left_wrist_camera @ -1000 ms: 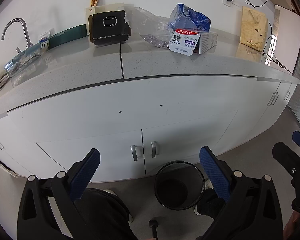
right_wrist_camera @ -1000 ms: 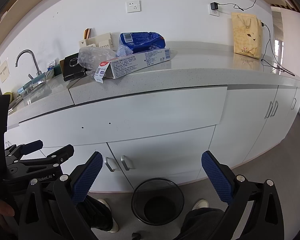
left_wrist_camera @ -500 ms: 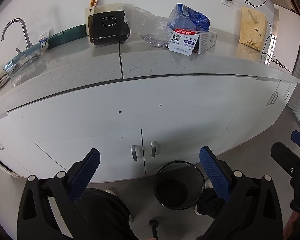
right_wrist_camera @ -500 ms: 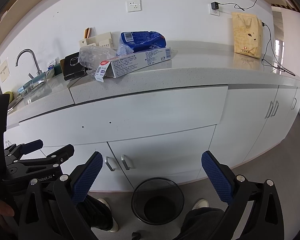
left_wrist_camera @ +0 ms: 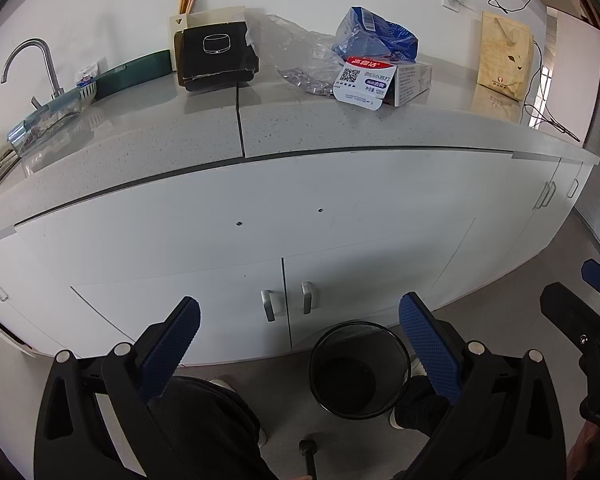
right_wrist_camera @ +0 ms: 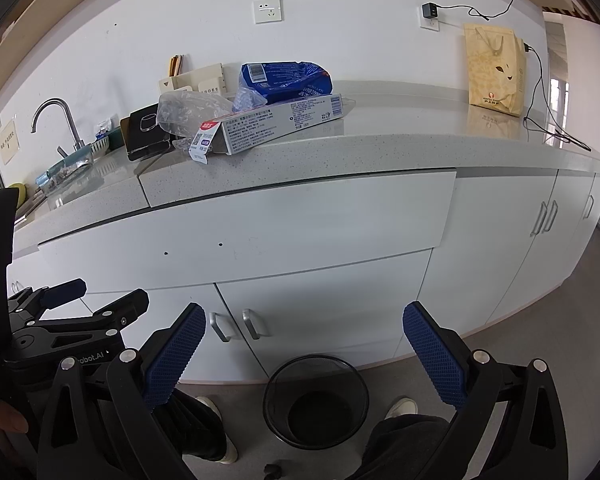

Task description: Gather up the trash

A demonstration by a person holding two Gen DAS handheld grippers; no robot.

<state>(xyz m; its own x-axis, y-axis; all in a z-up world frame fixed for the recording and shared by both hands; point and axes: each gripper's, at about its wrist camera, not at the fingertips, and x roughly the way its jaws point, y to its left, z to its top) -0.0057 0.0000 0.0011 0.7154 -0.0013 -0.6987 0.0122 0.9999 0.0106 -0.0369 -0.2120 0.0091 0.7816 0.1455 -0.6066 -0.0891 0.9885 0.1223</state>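
Both grippers, left (left_wrist_camera: 300, 350) and right (right_wrist_camera: 304, 354), gape wide, empty. A QR-coded carton (right_wrist_camera: 278, 126), crinkled blue bag (right_wrist_camera: 286, 82) and clear wrap (right_wrist_camera: 188, 110) litter the speckled counter (right_wrist_camera: 340, 156); a mesh bin (right_wrist_camera: 316, 400) stands below.

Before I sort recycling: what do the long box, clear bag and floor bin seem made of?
Long box: printed cardboard, with a folded open flap. Clear bag: thin crinkled plastic, see-through and glinting. Floor bin: black wire mesh, probably metal.

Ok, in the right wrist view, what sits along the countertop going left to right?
Faucet → black box → clear plastic bag → toothpaste box → yellow paper bag.
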